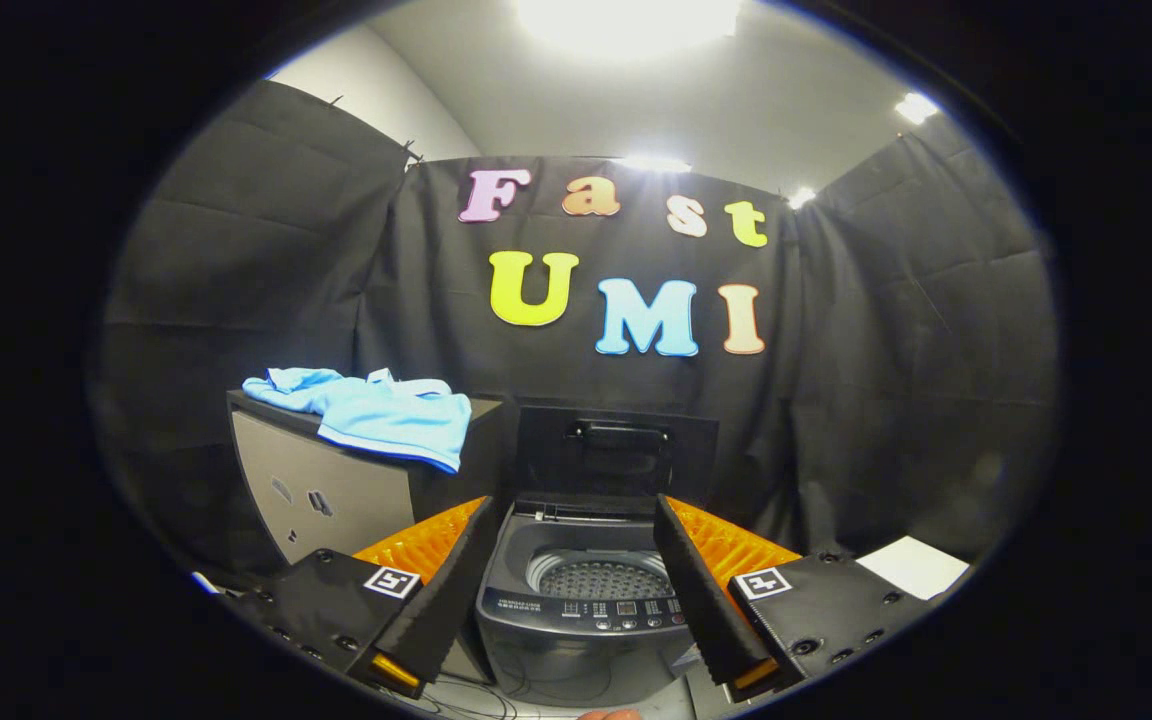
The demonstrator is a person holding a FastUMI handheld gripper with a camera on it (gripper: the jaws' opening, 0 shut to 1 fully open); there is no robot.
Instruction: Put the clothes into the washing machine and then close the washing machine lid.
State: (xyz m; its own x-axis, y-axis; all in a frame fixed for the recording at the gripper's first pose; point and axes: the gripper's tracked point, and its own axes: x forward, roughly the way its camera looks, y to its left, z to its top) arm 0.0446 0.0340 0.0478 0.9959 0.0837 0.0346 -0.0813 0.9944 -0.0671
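The clothes (368, 413) are seen as a light blue garment with a darker blue hem, crumpled and lying on a grey cabinet (321, 490), beyond the jaws and to their left. One edge is hung over the cabinet top. The washer (586, 610) is seen just ahead, between the jaws, with its lid (616, 450) raised upright and the perforated drum (601, 578) exposed. The gripper (576, 672) is spread wide and nothing is held.

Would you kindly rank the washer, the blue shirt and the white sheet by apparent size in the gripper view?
1. Washer, seen between the open tool's fingers.
2. Blue shirt.
3. White sheet, partly cut off.
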